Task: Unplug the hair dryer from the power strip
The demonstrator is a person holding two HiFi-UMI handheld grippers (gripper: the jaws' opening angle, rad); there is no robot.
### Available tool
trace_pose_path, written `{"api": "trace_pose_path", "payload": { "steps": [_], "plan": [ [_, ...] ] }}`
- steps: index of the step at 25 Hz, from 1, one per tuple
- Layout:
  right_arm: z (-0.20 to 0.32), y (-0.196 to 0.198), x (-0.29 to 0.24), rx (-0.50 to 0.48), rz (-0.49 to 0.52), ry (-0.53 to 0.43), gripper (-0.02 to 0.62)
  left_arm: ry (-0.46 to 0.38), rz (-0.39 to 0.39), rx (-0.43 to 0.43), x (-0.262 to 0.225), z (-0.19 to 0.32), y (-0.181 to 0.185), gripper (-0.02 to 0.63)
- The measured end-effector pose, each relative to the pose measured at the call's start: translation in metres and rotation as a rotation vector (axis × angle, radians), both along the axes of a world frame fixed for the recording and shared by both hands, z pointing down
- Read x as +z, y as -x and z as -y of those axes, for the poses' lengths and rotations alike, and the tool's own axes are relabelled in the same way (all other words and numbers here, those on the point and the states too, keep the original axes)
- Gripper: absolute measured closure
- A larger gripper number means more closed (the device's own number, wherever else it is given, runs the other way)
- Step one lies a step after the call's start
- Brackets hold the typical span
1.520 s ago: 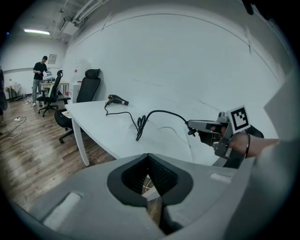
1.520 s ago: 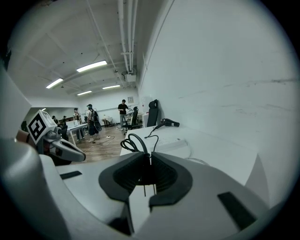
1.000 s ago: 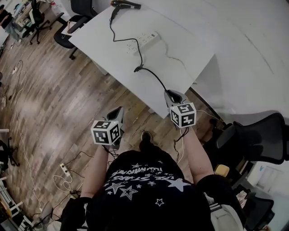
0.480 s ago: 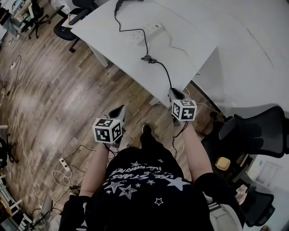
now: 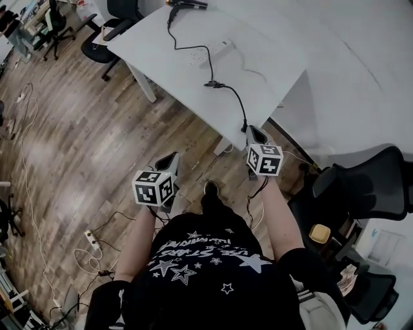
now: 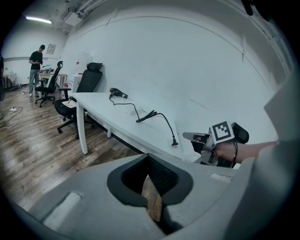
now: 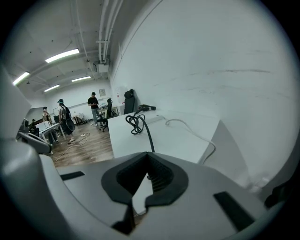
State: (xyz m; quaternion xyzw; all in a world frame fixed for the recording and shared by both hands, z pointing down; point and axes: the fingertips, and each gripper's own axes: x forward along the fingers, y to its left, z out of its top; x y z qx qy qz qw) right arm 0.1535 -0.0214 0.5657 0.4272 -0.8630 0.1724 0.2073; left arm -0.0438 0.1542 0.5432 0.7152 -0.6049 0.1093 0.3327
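The black hair dryer (image 5: 187, 4) (image 6: 117, 93) lies at the far end of the white table (image 5: 155, 45). Its black cord (image 5: 213, 84) is out of the white power strip (image 5: 211, 51). The cord's plug (image 5: 244, 126) (image 6: 174, 142) rests on the table near the front edge. My right gripper (image 5: 253, 131) (image 7: 140, 197) is just behind the plug and apart from it. Its jaws have just been closing, with nothing between them. My left gripper (image 5: 171, 158) (image 6: 152, 199) hangs over the wooden floor, shut and empty.
A black office chair (image 5: 361, 187) stands at my right and another (image 5: 103, 45) past the table's far left. Cables and a second power strip (image 5: 90, 240) lie on the floor. People (image 7: 93, 105) stand far off in the room.
The cord ran into my right gripper's jaws; now the plug lies free on the table ahead of it. Both grippers have drawn back from the table, and the cord has bunched midway.
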Motion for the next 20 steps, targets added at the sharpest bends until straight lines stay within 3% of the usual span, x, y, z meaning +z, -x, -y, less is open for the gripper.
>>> {"api": "trace_pose_path", "payload": {
  "steps": [12,20],
  "plan": [
    [-0.073,0.027,-0.073,-0.164,-0.007,-0.153,0.588,-0.130,-0.001,-0.006,-0.045,-0.033,-0.011,0.598],
    [-0.134,0.036,-0.104,-0.215,0.028,-0.202,0.588,-0.168,-0.018,-0.006,-0.056,-0.076,-0.015,0.598]
  ]
}}
